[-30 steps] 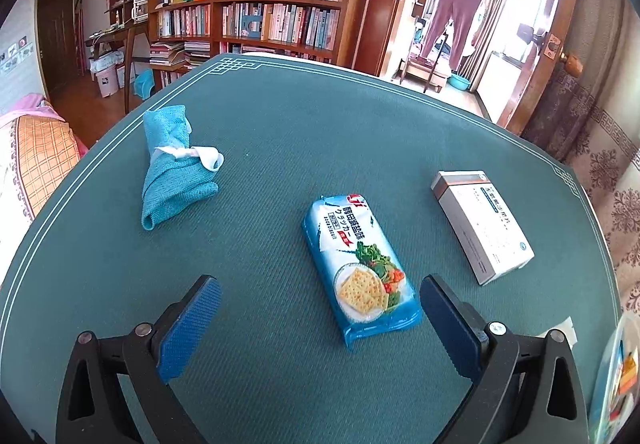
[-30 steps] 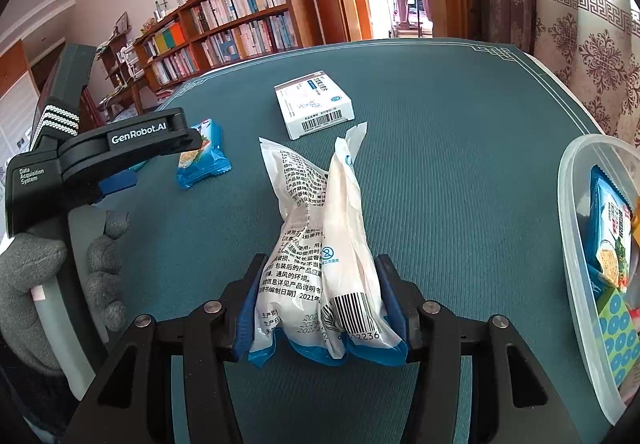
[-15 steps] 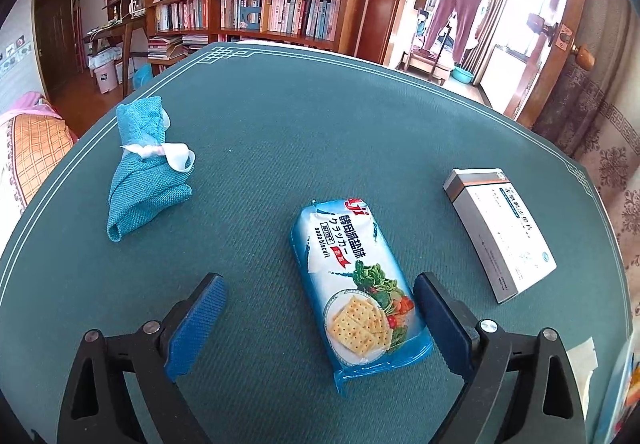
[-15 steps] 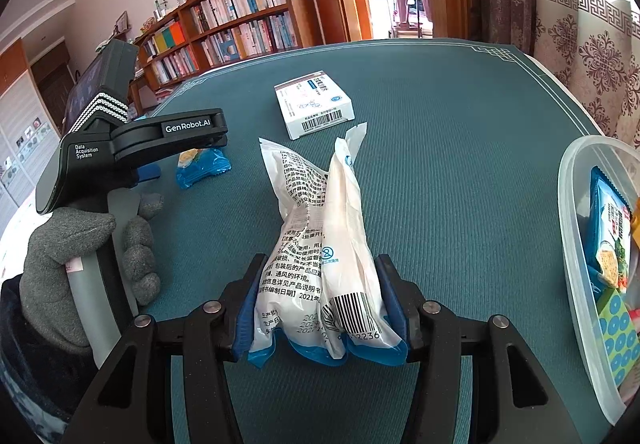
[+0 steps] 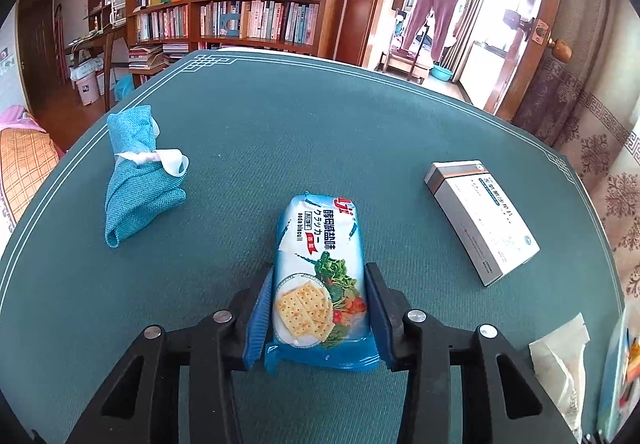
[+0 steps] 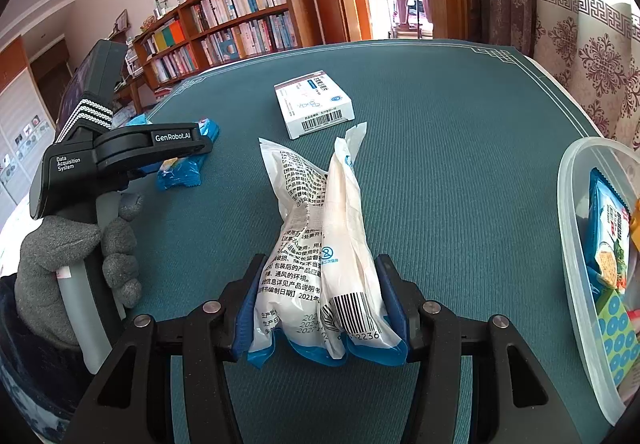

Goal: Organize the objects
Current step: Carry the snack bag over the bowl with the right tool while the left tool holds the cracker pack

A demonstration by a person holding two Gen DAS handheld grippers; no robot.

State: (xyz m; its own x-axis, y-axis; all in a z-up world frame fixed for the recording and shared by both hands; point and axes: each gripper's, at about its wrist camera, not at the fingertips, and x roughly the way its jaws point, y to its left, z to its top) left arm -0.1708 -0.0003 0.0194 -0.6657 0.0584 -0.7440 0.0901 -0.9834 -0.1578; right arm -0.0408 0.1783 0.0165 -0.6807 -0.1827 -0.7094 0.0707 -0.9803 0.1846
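Observation:
My left gripper is shut on a blue soda-biscuit packet lying on the green table; its pads press both long sides. The packet also shows in the right wrist view, partly hidden by the left gripper body. My right gripper is shut on a crumpled white plastic bag with a barcode. A white medicine box lies to the right of the biscuit packet; it also shows in the right wrist view. A clear plastic tub at the right holds snack packets.
A folded teal cloth with a white band lies at the table's left. The table edge curves round at the far side, with bookshelves and a doorway beyond. A gloved hand holds the left gripper.
My left gripper moved forward over the biscuit packet and closed on it. The right gripper stayed still, holding the white bag.

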